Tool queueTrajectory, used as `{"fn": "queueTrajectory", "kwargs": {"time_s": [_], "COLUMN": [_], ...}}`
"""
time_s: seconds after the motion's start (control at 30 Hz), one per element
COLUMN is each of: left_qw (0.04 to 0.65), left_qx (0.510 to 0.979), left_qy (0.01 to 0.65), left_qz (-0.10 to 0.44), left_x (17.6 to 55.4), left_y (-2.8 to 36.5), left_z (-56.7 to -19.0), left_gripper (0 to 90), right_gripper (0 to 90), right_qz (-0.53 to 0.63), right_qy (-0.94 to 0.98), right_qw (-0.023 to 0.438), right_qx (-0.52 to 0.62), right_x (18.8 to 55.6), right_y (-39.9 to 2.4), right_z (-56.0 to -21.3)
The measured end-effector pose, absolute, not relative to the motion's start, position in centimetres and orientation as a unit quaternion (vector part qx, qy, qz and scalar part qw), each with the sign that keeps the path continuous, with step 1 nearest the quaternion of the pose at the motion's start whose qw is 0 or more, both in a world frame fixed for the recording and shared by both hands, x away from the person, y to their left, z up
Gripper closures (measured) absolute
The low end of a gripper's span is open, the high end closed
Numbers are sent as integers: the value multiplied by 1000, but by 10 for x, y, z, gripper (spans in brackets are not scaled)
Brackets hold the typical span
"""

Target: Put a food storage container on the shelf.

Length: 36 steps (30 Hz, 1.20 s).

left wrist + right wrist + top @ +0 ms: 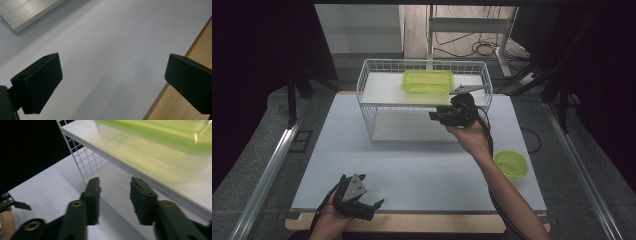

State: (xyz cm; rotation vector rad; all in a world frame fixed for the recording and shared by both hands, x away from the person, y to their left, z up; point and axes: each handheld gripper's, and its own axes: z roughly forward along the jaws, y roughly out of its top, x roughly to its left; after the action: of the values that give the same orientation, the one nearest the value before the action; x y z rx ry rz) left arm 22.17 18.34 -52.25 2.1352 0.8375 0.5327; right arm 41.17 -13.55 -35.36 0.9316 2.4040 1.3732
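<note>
Green translucent container [428, 81], rectangular, upright on the wire rack's [372, 95] shelf.

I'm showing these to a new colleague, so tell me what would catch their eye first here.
Most striking is the bright green container on the top shelf of the white wire rack at the far side of the table. Just in front of it the right gripper hangs with its jaws apart and nothing between them. A round green lid lies alone near the table's right edge.
</note>
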Motion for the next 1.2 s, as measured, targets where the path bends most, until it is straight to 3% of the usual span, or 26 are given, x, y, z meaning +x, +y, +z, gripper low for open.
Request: {"fn": "queueTrajectory", "kwargs": {"time_s": [0.2, 0.4, 1.2], "left_qw": [390, 397, 419], "left_qx": [829, 824, 823], "left_qy": [334, 339, 335], "left_qz": [221, 221, 186], "left_x": [221, 221, 222], "left_y": [184, 185, 186], "left_z": [-522, -522, -518], "left_gripper": [43, 44, 48], "right_gripper": [375, 286, 156], "right_qz": [468, 468, 468], "right_qy": [820, 820, 816], "right_qw": [118, 123, 140], "right_qx": [309, 305, 310], "right_x": [392, 373, 309], "right_y": [-143, -152, -198], "right_z": [-362, -369, -425]}}
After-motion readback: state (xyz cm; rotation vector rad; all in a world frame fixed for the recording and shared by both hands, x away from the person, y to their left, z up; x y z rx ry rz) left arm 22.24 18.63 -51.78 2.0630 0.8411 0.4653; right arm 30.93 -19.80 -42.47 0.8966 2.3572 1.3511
